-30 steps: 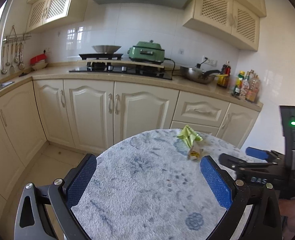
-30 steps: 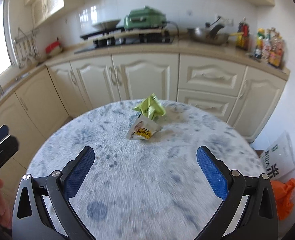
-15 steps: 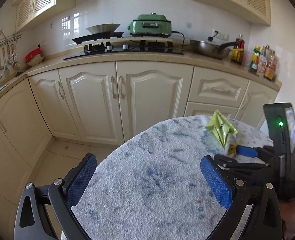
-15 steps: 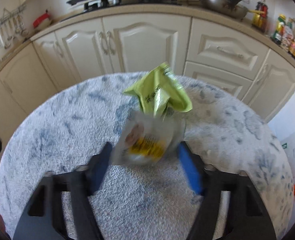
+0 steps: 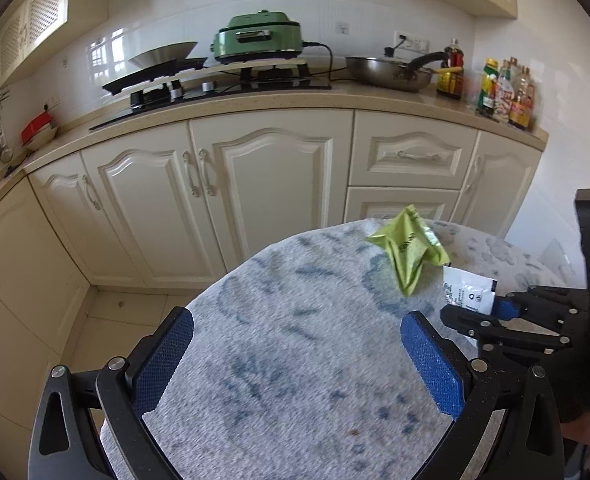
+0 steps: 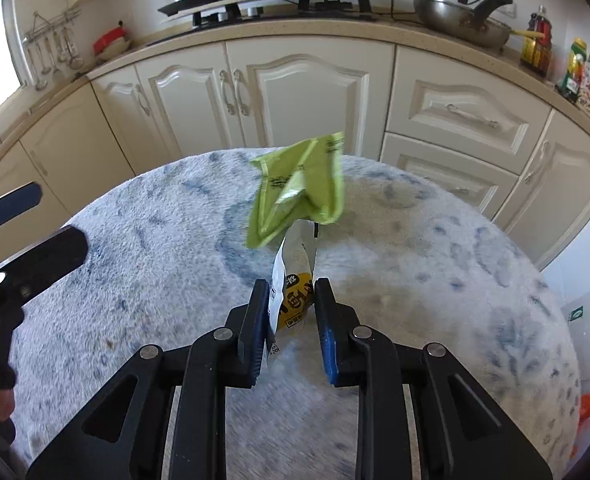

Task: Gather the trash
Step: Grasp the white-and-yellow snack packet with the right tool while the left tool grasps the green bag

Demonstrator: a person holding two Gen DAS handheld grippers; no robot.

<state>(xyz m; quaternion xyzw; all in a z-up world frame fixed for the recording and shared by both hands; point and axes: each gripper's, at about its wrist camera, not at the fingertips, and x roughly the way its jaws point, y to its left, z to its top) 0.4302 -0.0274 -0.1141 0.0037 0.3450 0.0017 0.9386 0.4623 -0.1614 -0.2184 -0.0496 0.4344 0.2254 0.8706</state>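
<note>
A home kitchen. Cream cabinets run under a stone counter bearing a gas hob, a wok and sauce bottles. Ladles hang by the window.

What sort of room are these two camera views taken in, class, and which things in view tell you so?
Almost certainly a home kitchen: a gas hob set into the countertop, a steel wok beside it, and cream cabinets below.

Bare tabletop nearside, green wrapper standing farside
</note>
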